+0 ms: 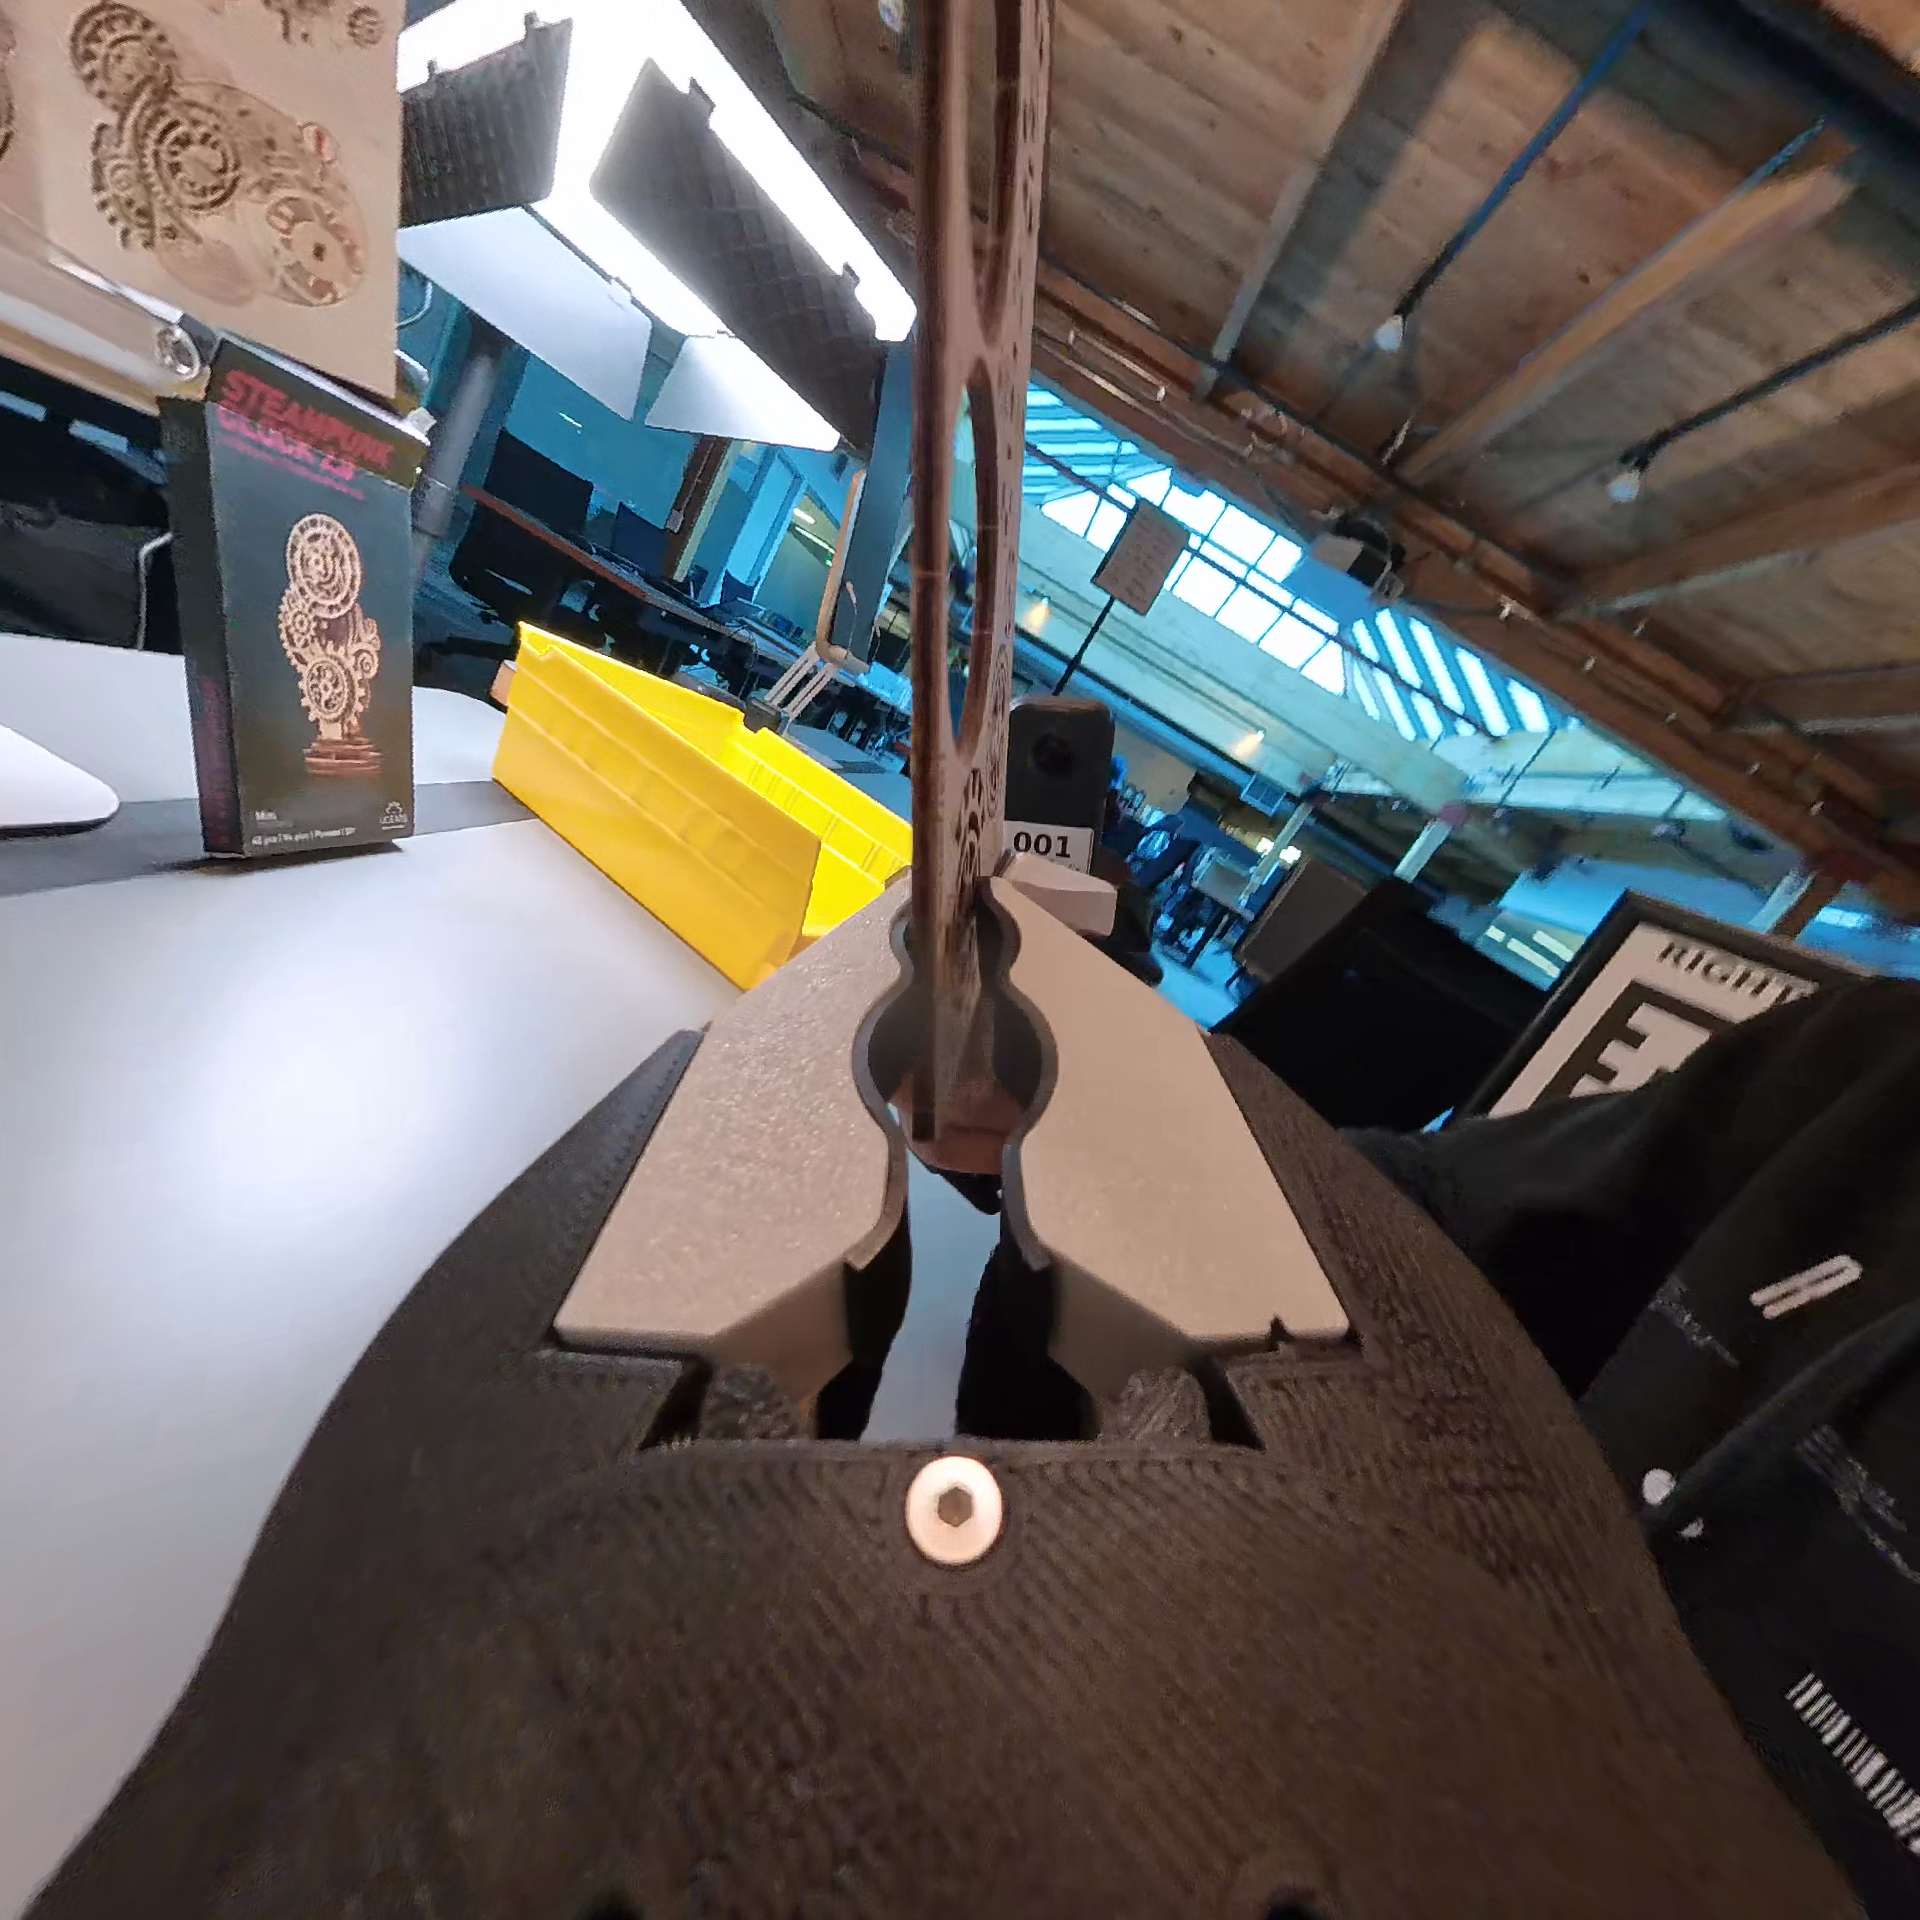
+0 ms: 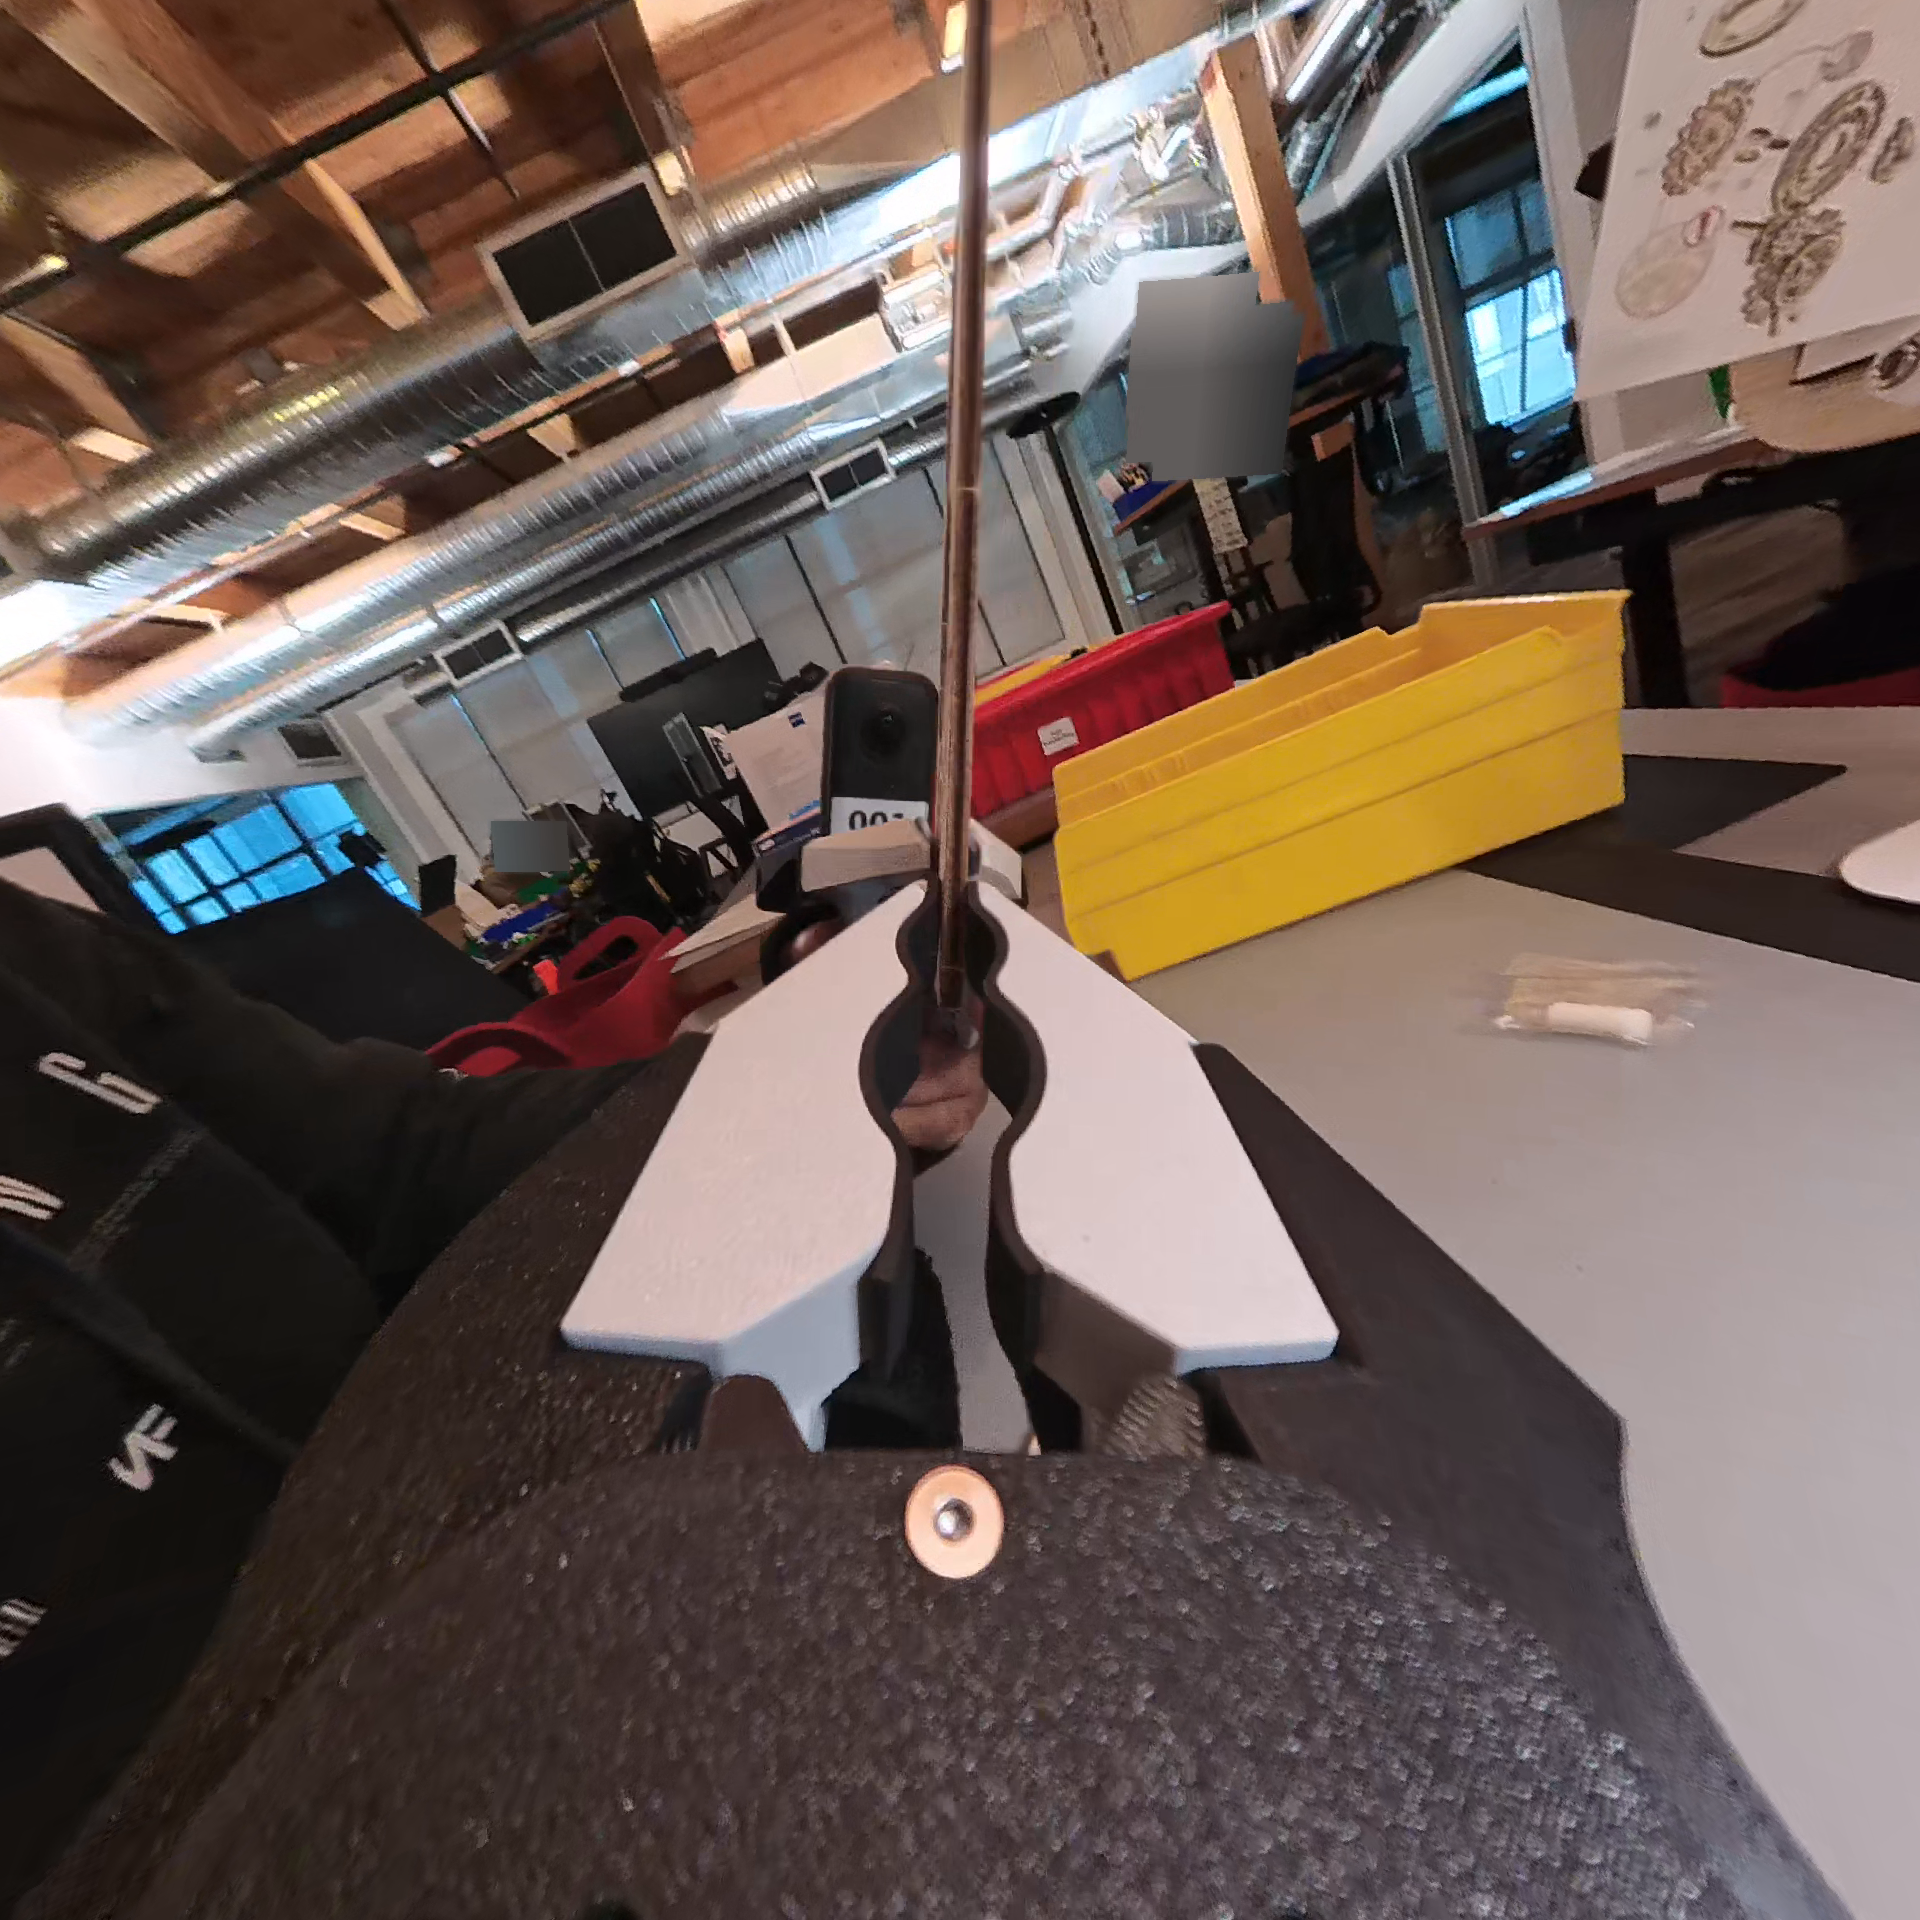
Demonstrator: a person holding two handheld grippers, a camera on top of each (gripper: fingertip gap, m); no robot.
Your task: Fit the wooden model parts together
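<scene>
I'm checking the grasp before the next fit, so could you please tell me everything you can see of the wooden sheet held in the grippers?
The wooden sheet is a thin, flat, dark-edged piece of brown wood with large oval cut-outs and fine engraved patterning. It stands upright, nearly edge-on to both cameras, and runs out of the top of each view. The left gripper is shut on its lower edge, and the right gripper pinches it as well. Nothing else visibly touches it.

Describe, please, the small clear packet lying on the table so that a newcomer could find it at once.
Start at the grey table in the right wrist view and find the long yellow bin at its far side. Nearer the camera than the bin, apart from it on bare tabletop, lies the small clear packet. It lies flat and see-through, holding a white stick and pale wooden slivers.
</scene>
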